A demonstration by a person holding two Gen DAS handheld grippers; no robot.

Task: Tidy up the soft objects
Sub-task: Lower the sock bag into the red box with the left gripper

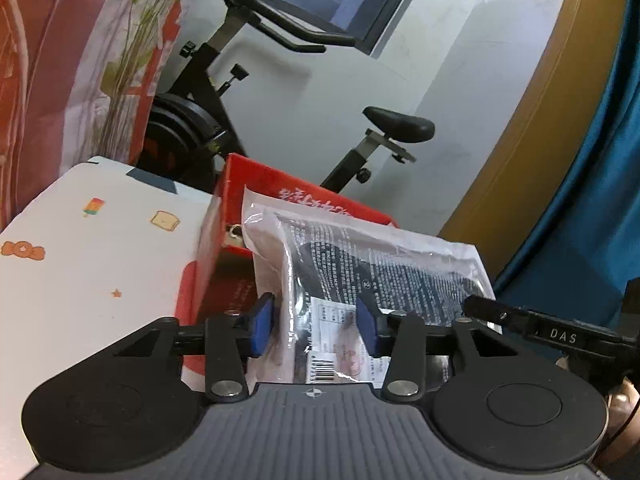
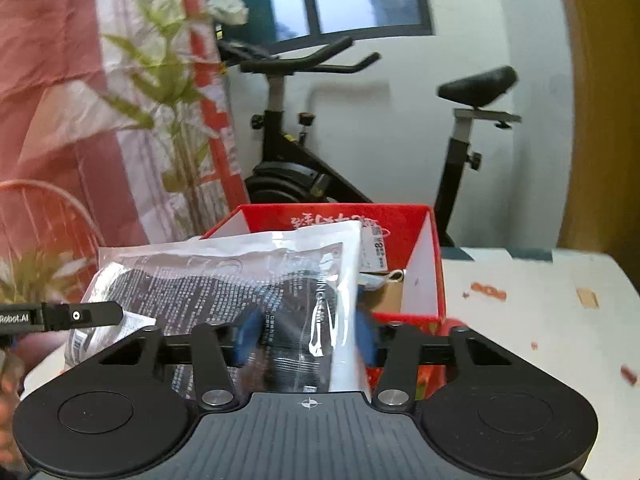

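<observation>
left gripper: nearest the lens in the left wrist view, black frame with blue pads; the pads stand at either side of one end of the plastic packet, and whether they press on it cannot be told.
right gripper: nearest the lens in the right wrist view, blurred blue pads at either side of the other end of the same packet; grip cannot be told either.
table: white top printed with small sweets and toast shapes, running from 9 o'clock down to 7 o'clock in the left wrist view.
exercise bike: black, standing behind the table at 12 o'clock against a white wall, saddle toward 2 o'clock.
curtain: red and white with green leaf print, filling 9 to 11 o'clock.
red box: open cardboard box on the table at 1 o'clock in the right wrist view, white inside, small items at its bottom, too small to name.
plastic packet: clear bag with printed text and a barcode label, dark soft contents inside; it spans between both grippers, its far edge over the near side of the red box, at 12 o'clock from each gripper.
</observation>
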